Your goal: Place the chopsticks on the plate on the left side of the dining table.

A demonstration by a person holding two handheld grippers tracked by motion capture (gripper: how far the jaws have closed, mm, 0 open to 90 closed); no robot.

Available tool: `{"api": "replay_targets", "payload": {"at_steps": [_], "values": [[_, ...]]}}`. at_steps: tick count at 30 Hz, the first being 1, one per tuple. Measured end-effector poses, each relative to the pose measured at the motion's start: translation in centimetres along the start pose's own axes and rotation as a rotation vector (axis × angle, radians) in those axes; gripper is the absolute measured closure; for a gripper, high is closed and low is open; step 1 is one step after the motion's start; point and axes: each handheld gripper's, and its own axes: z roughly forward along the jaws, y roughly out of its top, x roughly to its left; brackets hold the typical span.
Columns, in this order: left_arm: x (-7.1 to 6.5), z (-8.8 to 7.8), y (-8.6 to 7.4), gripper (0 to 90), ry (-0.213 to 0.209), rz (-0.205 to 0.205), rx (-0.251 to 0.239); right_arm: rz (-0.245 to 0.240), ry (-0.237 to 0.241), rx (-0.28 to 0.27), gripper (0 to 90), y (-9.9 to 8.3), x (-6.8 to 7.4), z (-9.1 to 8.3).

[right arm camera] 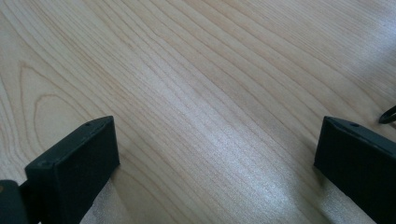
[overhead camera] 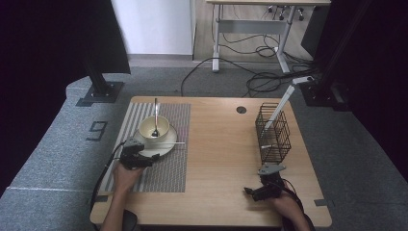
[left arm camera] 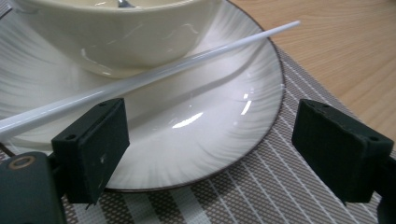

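Observation:
A cream bowl [overhead camera: 154, 126] with a metal spoon [overhead camera: 156, 115] in it stands on a white plate [overhead camera: 166, 147] on a striped placemat [overhead camera: 166, 168]. A white chopstick [overhead camera: 168, 143] lies across the plate beside the bowl [left arm camera: 121, 32]. My left gripper [overhead camera: 149, 158] is open at the plate's near edge; its jaws stand wide over the plate [left arm camera: 201, 126], with the chopstick [left arm camera: 154, 77] just beyond the left jaw and untouched. My right gripper [overhead camera: 251, 191] rests low over the bare wooden table [right arm camera: 196, 93] at the near right, open with nothing between its jaws.
A black wire basket [overhead camera: 273, 132] stands at the table's right with a white chopstick [overhead camera: 281, 105] leaning out of it. A round cable hole [overhead camera: 241, 109] sits near the far edge. Black stands and cables are on the floor beyond.

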Motion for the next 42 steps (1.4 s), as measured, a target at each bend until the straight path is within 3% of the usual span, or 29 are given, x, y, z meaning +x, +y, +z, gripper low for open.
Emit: {"api": "replay_targets", "payload": {"at_steps": [8,17,27,35,42], "values": [[-1.2,-0.1,-0.1,2.5,-0.034,0.048,0.003,0.000,0.000,0.000,0.0,0.0,0.0,0.0],[-2.8,-0.5,0.8,0.0,-0.103,0.078,-0.045,0.021,-0.018,-0.002,0.0,-0.2,-0.1,-0.1],[-5.5,-0.3,3.1,0.0,-0.157,0.150,-0.056,0.039,-0.036,0.000,0.0,-0.3,-0.2,-0.3],[-7.9,0.6,5.3,0.0,-0.224,0.198,-0.068,0.047,-0.043,-0.002,0.0,-0.5,-0.1,-0.5],[-10.6,1.0,7.7,0.0,-0.254,0.255,-0.131,0.056,-0.057,-0.004,0.0,-0.9,0.0,-0.8]]}}
